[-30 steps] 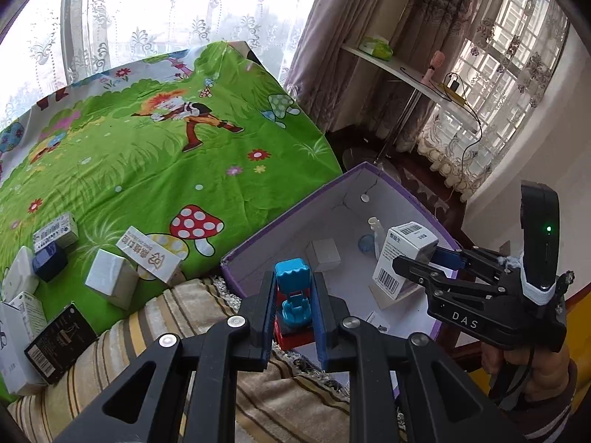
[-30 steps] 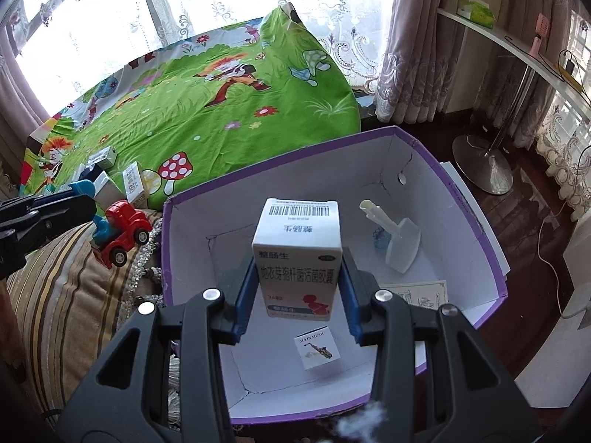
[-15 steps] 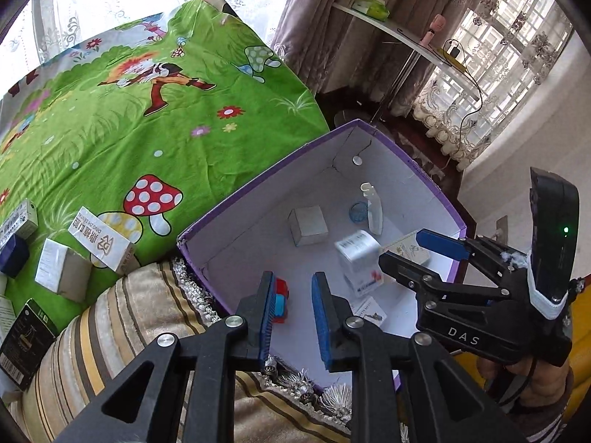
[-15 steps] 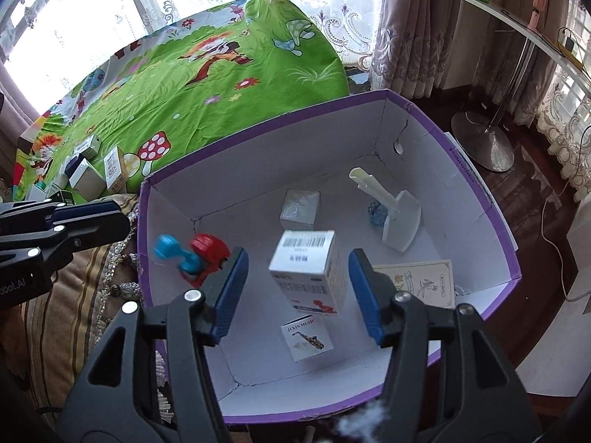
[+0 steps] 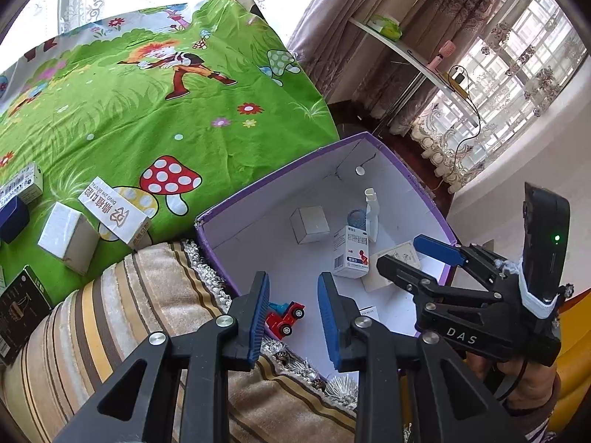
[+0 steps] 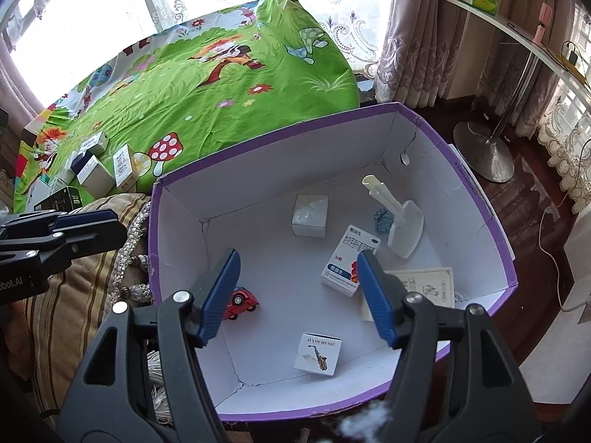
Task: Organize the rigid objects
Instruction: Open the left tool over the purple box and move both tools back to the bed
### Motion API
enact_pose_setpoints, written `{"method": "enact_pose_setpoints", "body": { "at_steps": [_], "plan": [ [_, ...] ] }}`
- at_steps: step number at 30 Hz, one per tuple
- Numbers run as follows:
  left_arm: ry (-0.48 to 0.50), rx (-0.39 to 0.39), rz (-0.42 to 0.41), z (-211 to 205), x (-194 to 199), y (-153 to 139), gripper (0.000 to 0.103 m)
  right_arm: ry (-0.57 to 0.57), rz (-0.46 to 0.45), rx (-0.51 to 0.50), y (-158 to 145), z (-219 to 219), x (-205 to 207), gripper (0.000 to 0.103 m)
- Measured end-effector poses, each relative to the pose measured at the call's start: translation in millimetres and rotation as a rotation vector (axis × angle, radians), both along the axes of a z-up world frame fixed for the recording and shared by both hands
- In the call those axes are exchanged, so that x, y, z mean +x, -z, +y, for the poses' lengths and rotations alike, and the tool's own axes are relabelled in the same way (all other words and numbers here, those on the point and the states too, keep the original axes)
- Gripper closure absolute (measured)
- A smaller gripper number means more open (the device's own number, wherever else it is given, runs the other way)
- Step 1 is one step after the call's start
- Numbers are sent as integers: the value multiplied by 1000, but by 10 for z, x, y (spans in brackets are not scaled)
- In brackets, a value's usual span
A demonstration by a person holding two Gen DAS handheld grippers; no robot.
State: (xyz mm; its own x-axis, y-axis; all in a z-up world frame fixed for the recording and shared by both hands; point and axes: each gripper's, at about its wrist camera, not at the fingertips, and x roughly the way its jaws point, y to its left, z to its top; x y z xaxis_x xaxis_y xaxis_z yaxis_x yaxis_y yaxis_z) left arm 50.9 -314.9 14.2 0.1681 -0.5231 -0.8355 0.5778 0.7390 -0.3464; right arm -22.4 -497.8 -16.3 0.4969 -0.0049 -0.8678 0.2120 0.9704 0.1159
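Purple box holds one toy truck, three cartons; both grippers' jaws wide, empty.

The box is purple outside, white inside. In it lie a red and blue toy truck and a white carton with blue and red print. The sheet is bright green with red white-spotted mushrooms; the near-left cushion is tan, striped brown and yellow.

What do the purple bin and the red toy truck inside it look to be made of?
Purple bin: likely cardboard, matte white inside; creased seams and a torn corner show. Red toy truck: probably moulded plastic, glossy, with black wheels, though partly hidden behind the right gripper.
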Motion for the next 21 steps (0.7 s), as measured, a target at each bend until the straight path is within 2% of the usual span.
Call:
{"method": "enact_pose_setpoints", "body": {
  "at_steps": [9,14,16,21],
  "plan": [
    [-48,-39,14,186,23,-12,74,-188,285,70,785,312,410,34],
    [-55,-52,25,217,41,2,74,-282,417,6,1089,470,539,34],
    [-54,-56,26,225,45,3,74,-310,432,6,1135,481,543,24],
    [-57,-63,30,244,48,-2,74,-371,485,-49,1151,491,421,18]
  ]
}}
